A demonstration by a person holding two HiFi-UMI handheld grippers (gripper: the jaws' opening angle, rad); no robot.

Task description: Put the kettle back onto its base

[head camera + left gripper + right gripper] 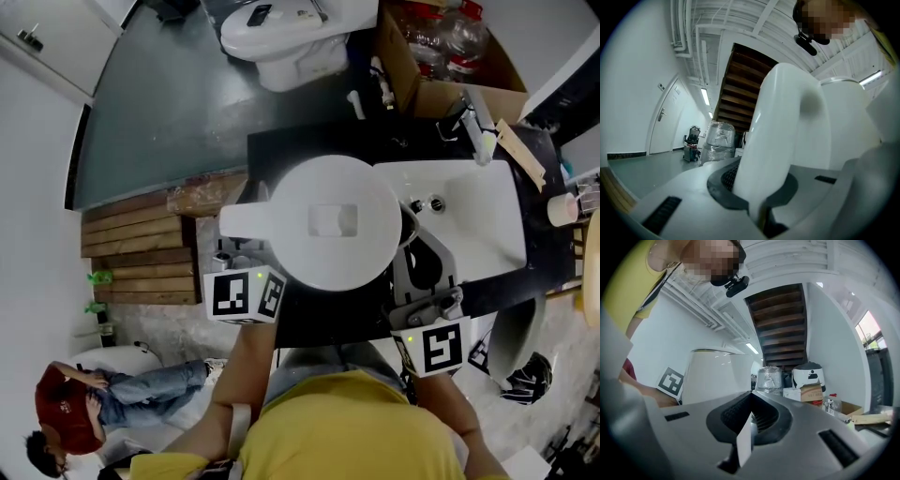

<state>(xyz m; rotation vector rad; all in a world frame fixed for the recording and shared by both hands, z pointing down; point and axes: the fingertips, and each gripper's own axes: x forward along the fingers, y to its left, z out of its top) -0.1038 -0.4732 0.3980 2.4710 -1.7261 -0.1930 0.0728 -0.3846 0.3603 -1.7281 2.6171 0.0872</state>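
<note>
A white kettle (333,220) hangs over the black counter (319,141), seen from above with its lid up. Its handle (246,223) points left. My left gripper (242,247) is shut on that handle, which fills the left gripper view as a thick white bar (778,140) between the pads. My right gripper (414,248) is beside the kettle's right flank, jaws together; in the right gripper view (751,397) the kettle body (717,376) stands just to its left. A thin white sliver sits low between those jaws. The kettle's base is hidden; only a dark curved rim (410,225) shows at the kettle's right edge.
A white sink (487,220) with a faucet (478,131) lies right of the kettle. Behind the counter are a toilet (281,37) and a cardboard box of bottles (441,47). Wooden slats (141,253) lie at left. A person in red (66,403) lies on the floor.
</note>
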